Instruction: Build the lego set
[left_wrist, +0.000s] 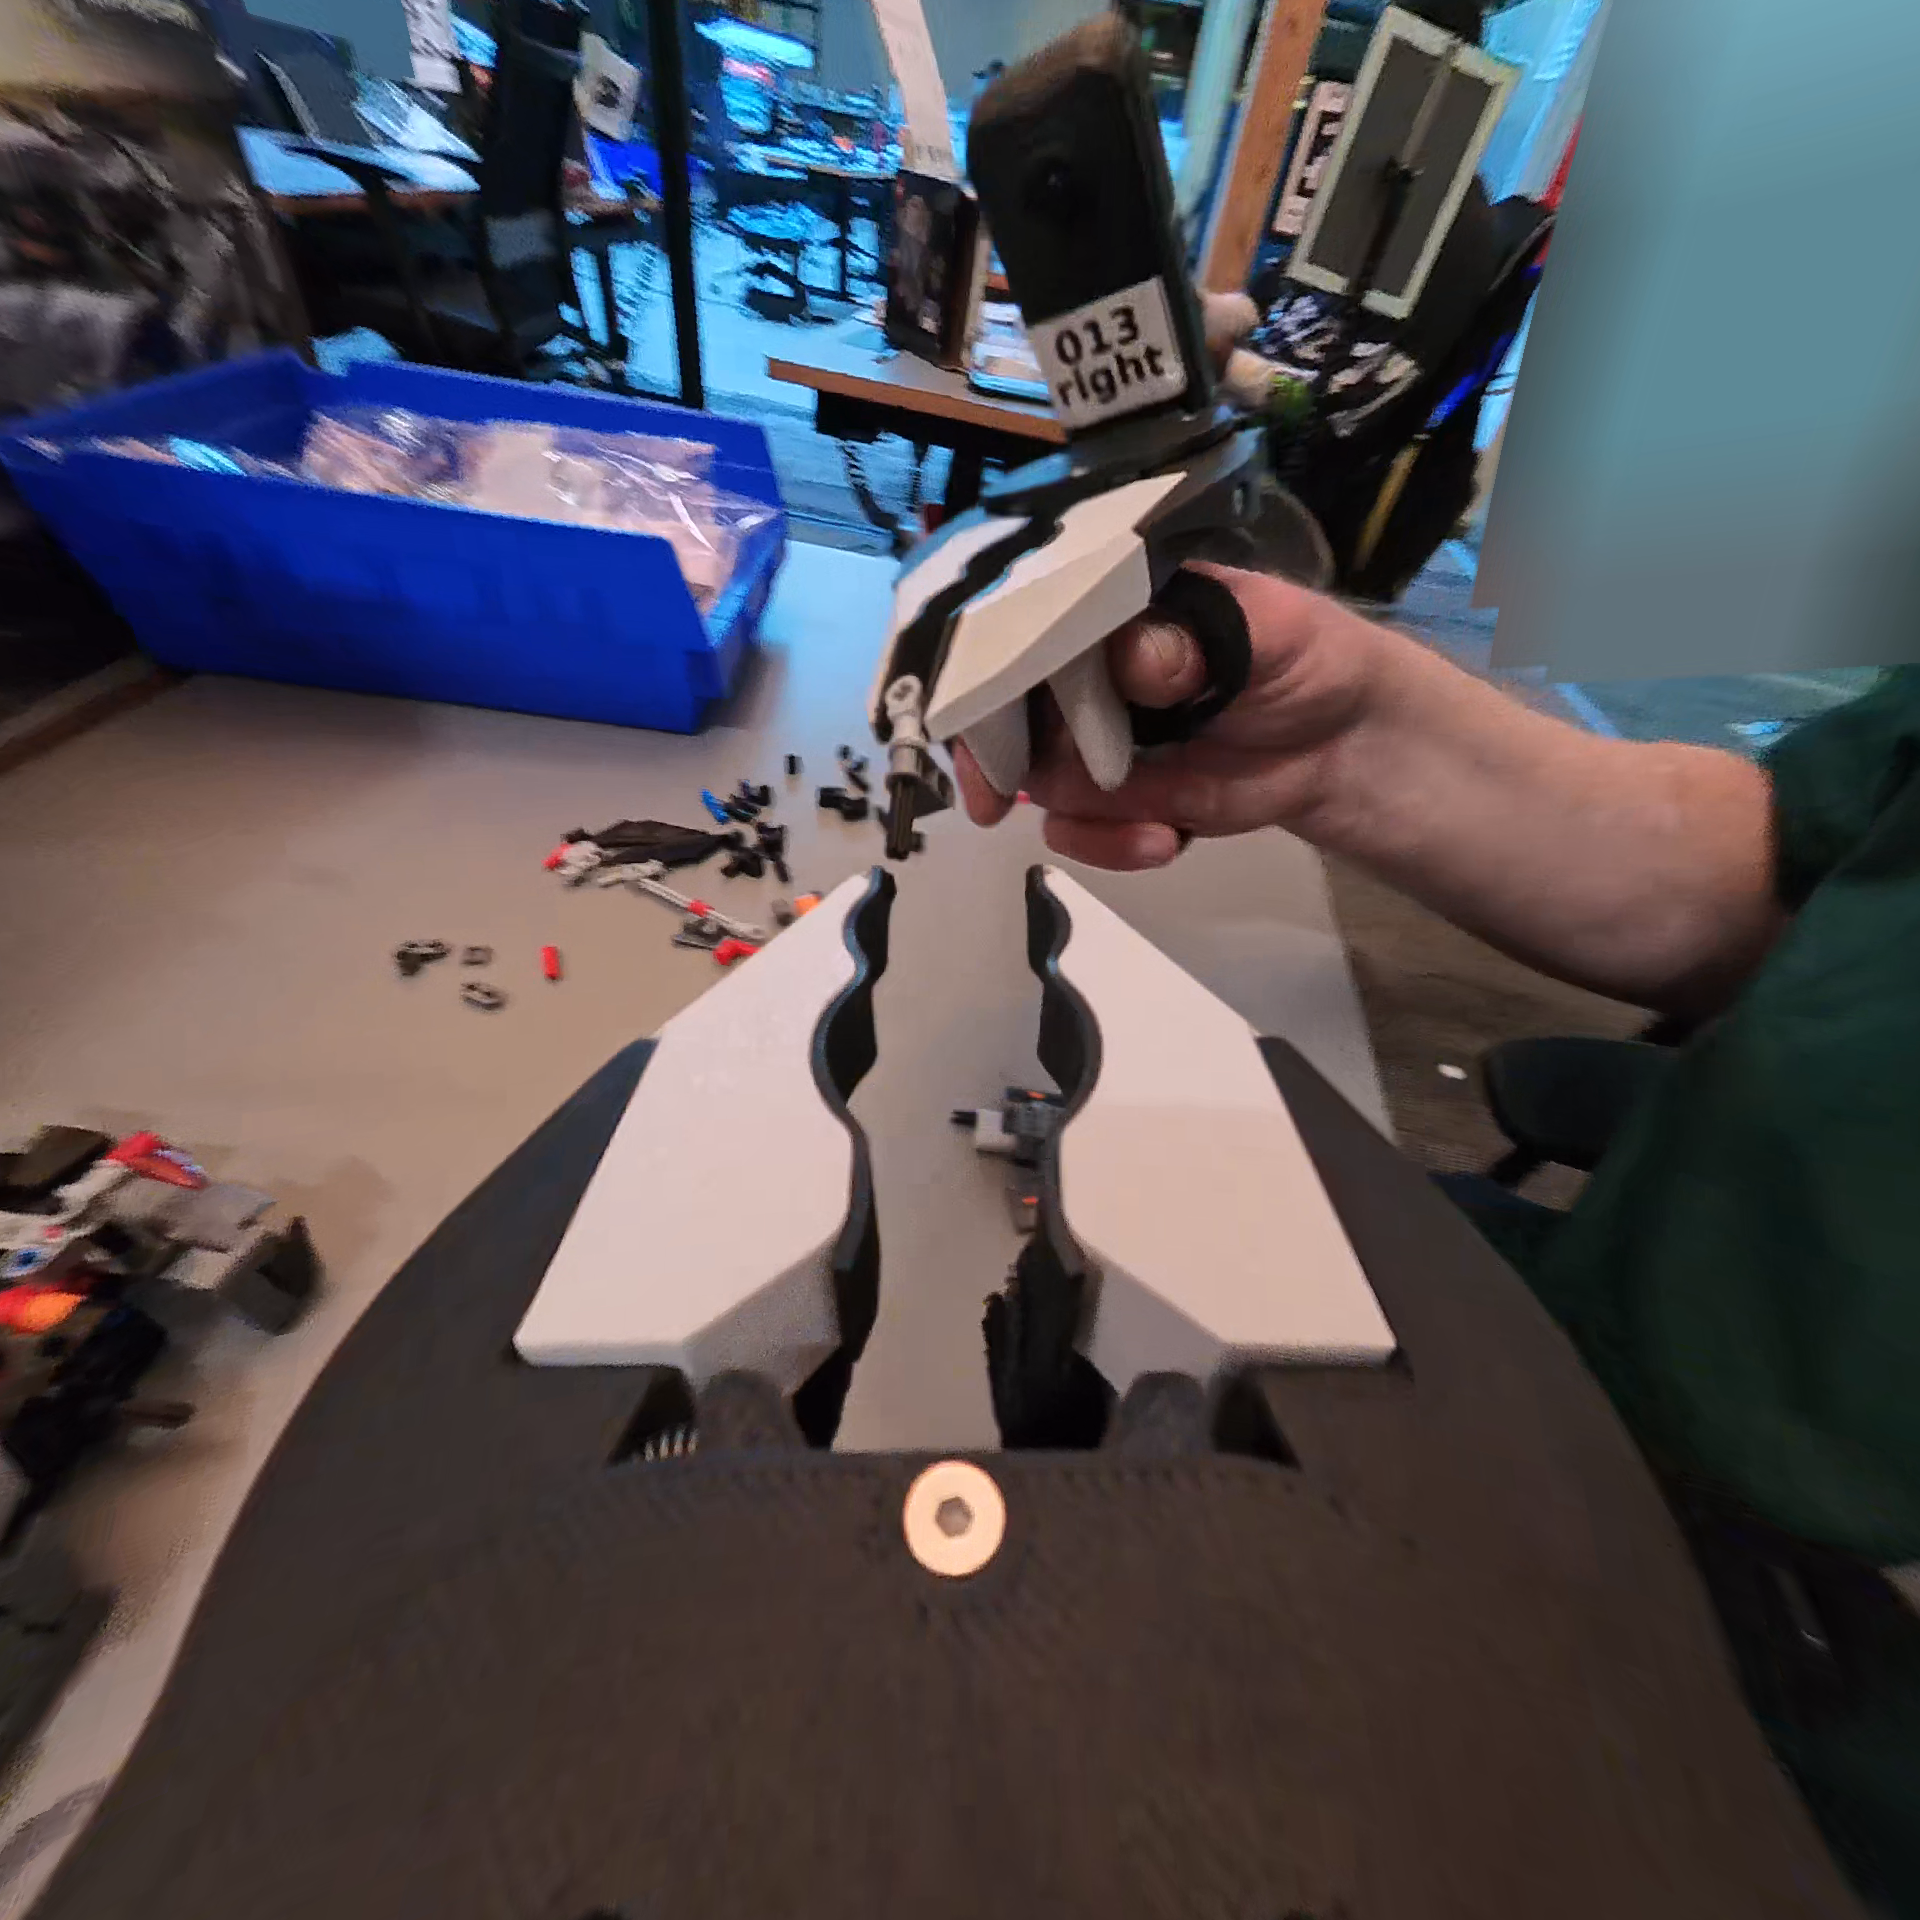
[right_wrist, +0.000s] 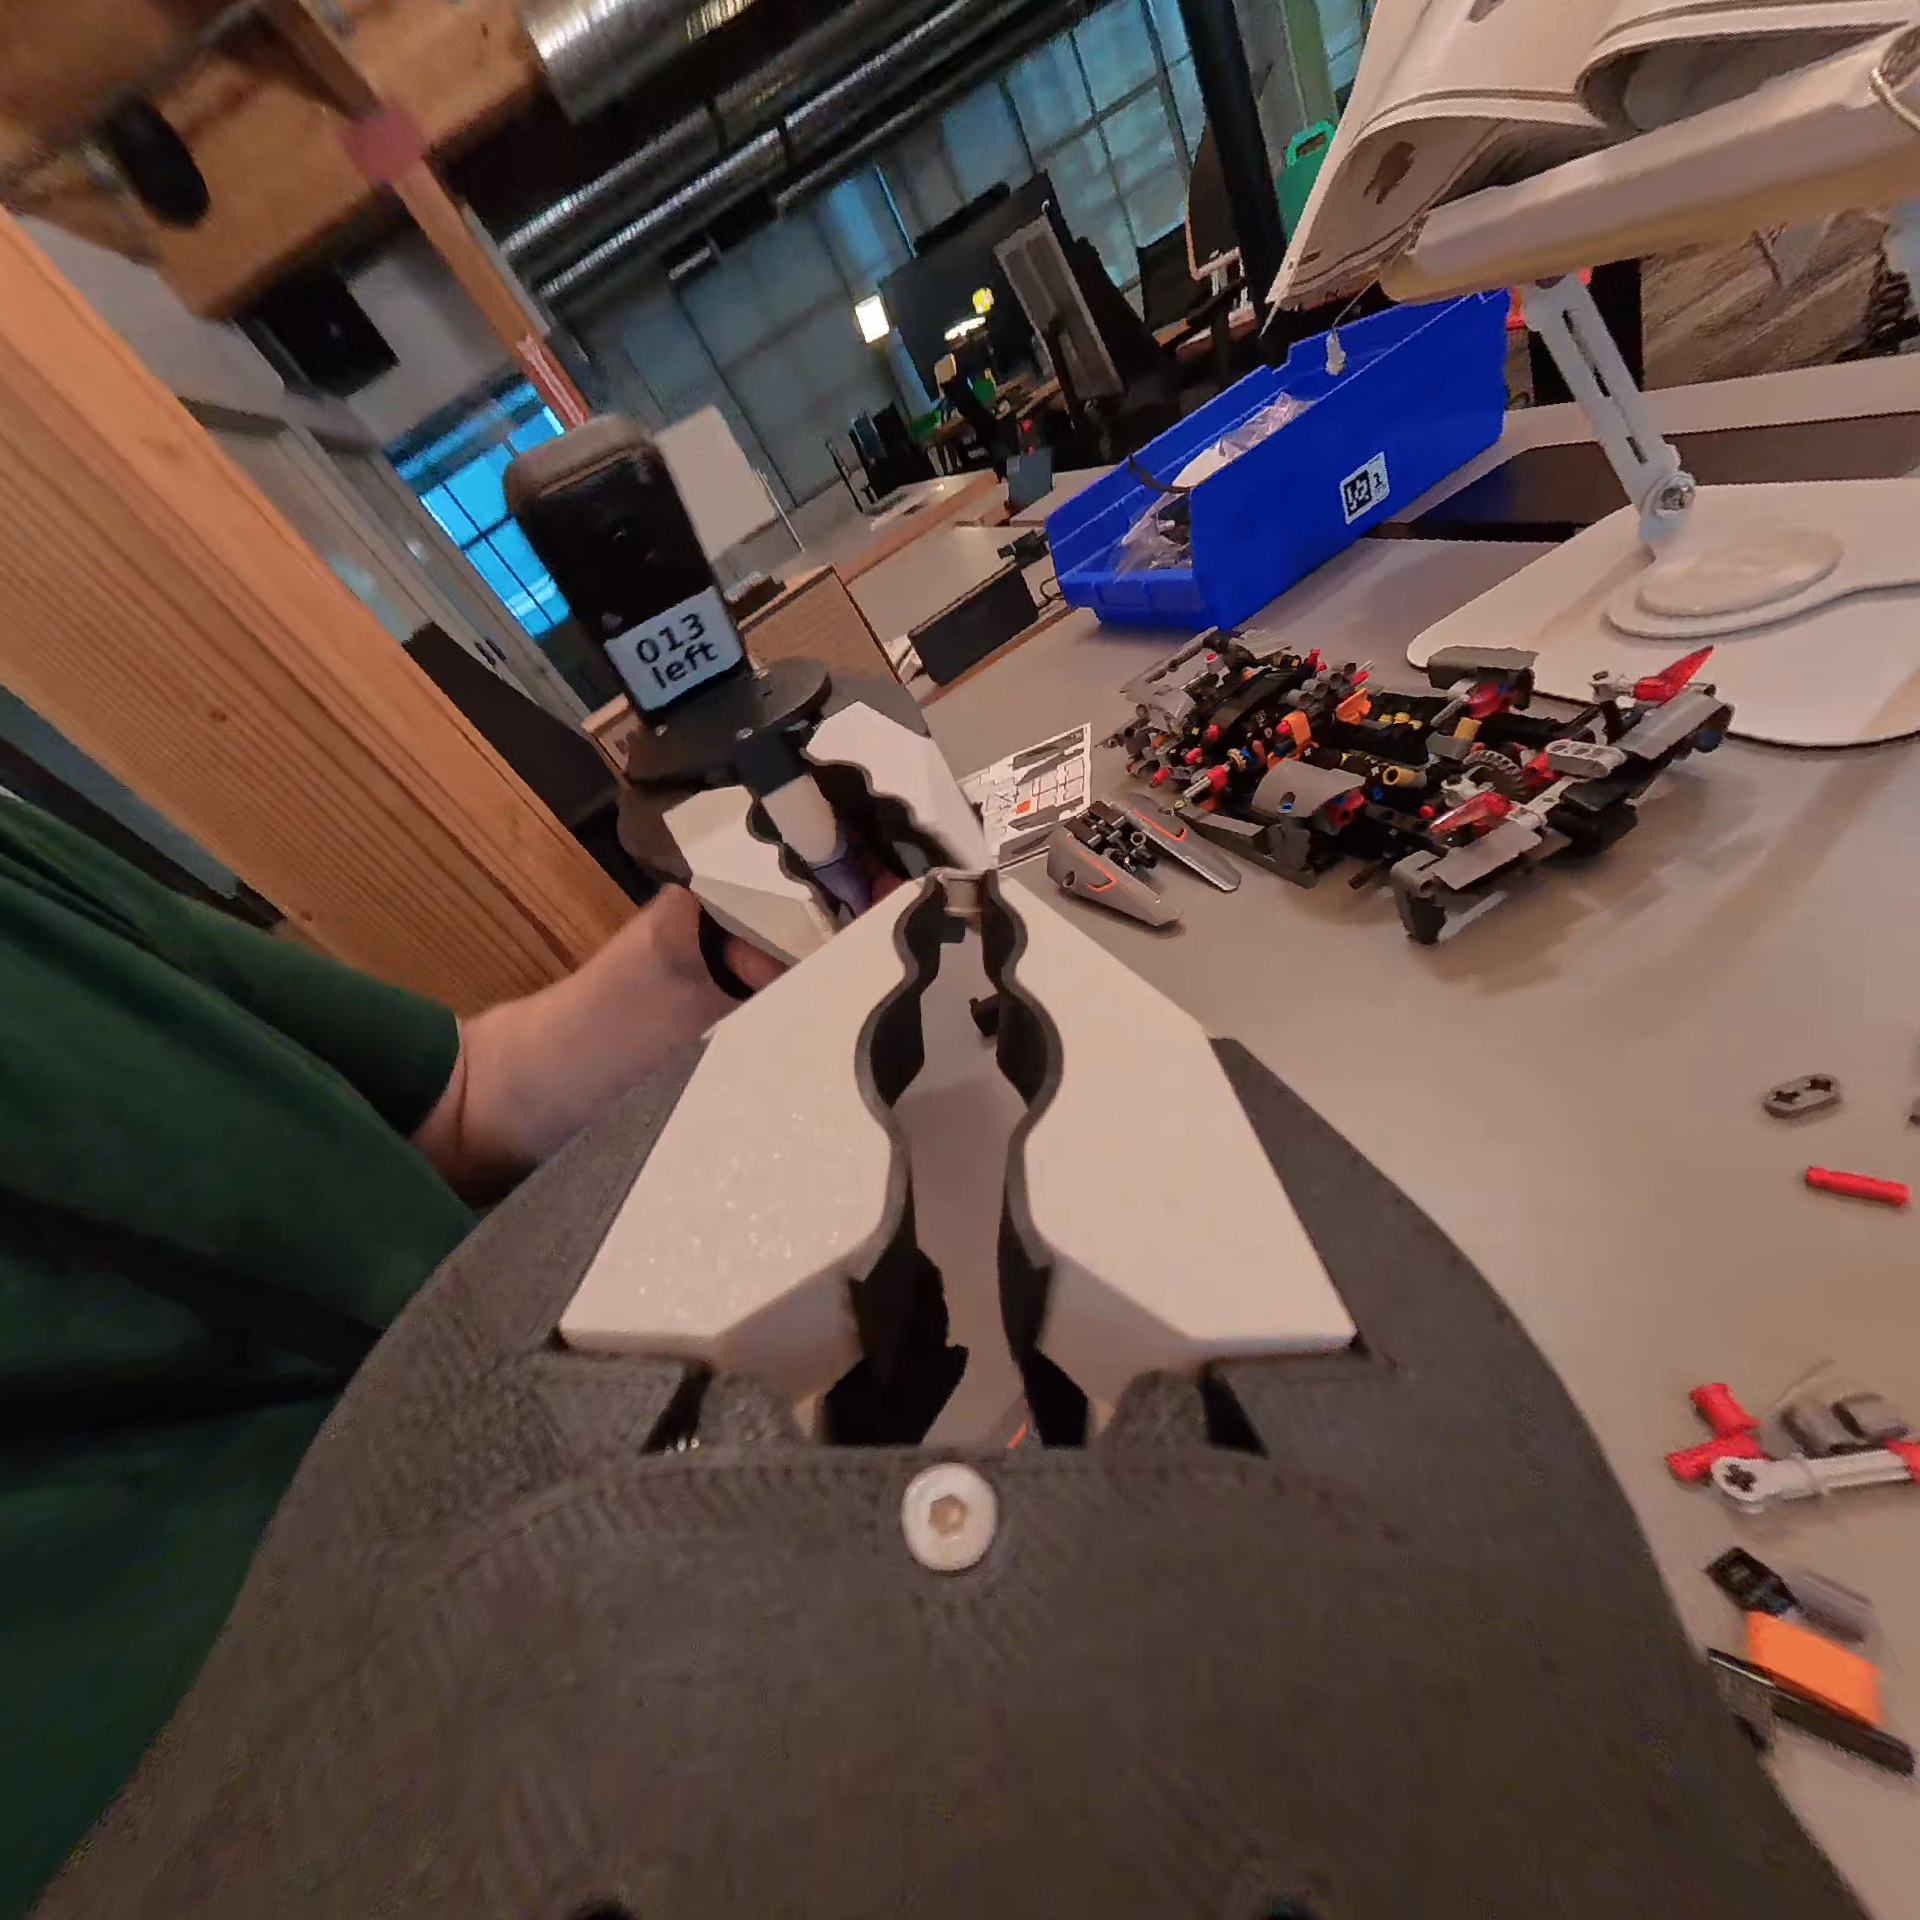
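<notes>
Lego piece (right_wrist: 961, 896) pinched in right hand-held gripper (right_wrist: 961, 883)

My left wrist camera sits just behind my white two-finger left gripper (left_wrist: 961, 883), looking low across the grey tabletop (left_wrist: 260, 883) toward the blue plastic bin (left_wrist: 416, 582). My right wrist camera faces back along my right gripper (right_wrist: 961, 888). Both views share that bin (right_wrist: 1299, 488) and the half-built black-and-red lego car (right_wrist: 1434, 769), blurred at my left view's edge (left_wrist: 125, 1247).

Soft indoor light, blurred fisheye edges
</notes>
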